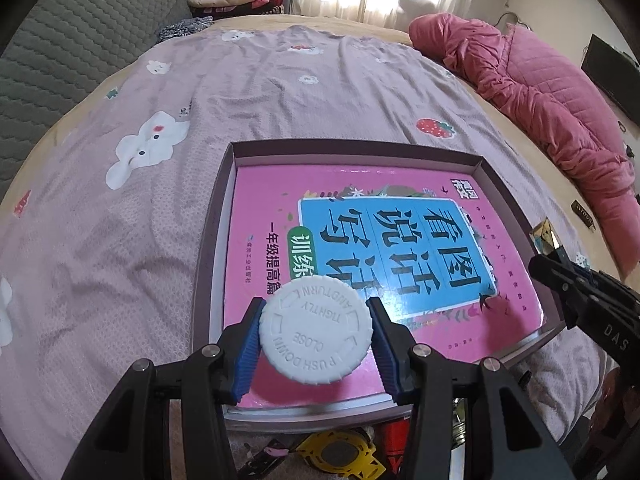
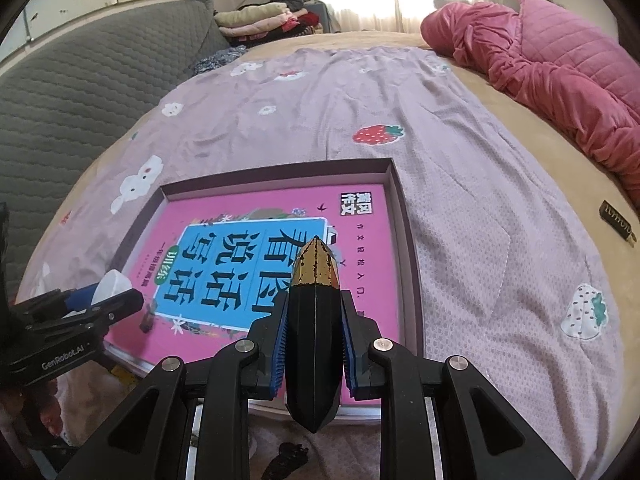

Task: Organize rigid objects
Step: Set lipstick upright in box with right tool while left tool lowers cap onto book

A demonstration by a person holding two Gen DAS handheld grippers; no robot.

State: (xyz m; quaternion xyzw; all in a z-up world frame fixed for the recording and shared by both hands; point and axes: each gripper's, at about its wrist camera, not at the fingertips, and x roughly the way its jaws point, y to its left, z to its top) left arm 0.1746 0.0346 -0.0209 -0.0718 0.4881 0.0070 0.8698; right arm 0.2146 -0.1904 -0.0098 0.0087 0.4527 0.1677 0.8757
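My left gripper [image 1: 316, 338] is shut on a white child-proof bottle cap [image 1: 316, 330], held above the near part of a shallow purple-rimmed box [image 1: 344, 147]. A pink book [image 1: 400, 252] lies flat in the box. My right gripper [image 2: 314, 346] is shut on a black faceted object with a gold tip [image 2: 315, 320], held above the box's near right part [image 2: 410, 264]. The right gripper shows at the right edge of the left wrist view [image 1: 560, 264]; the left gripper with the cap shows at the left of the right wrist view [image 2: 100, 300].
The box sits on a lilac sheet with strawberry prints [image 1: 280, 92] over a bed. A pink quilt [image 1: 540, 92] lies at the far right, a grey headboard [image 1: 60, 40] at the left. A yellow object [image 1: 340, 452] and dark items [image 2: 286, 460] lie below the box's near edge.
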